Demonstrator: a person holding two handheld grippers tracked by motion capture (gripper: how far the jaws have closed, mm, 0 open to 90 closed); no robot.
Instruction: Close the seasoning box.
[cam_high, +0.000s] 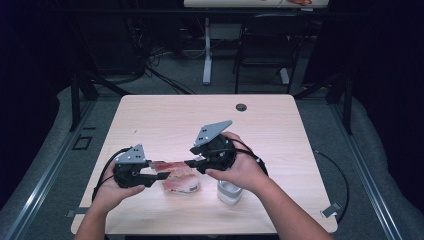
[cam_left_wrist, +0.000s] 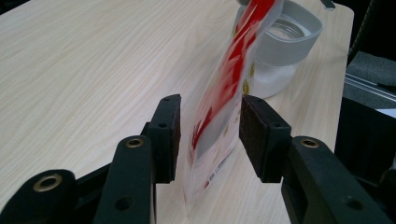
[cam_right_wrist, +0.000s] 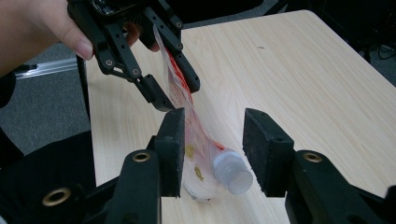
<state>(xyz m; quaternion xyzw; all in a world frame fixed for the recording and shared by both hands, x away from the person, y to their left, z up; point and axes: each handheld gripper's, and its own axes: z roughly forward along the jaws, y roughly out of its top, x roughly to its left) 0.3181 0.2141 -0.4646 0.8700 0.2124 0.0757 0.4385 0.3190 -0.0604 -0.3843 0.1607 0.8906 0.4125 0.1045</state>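
My left claw (cam_left_wrist: 209, 135) stands apart, the red-and-clear refill pouch (cam_left_wrist: 224, 116) hanging between its pads without being pinched. My right claw (cam_right_wrist: 212, 149) is spread too, straddling the pouch's lower end, where its white screw spout (cam_right_wrist: 232, 171) lies; the left pad sits just against the film. The pouch sags onto the table (cam_high: 165, 120). Just beside the pouch stands a white open container (cam_high: 229, 192).

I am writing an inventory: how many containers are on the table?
2. A red and clear pouch is near the table's front edge, left of centre. A white jar stands just right of it, partly under the right hand. The hands may hide something more.
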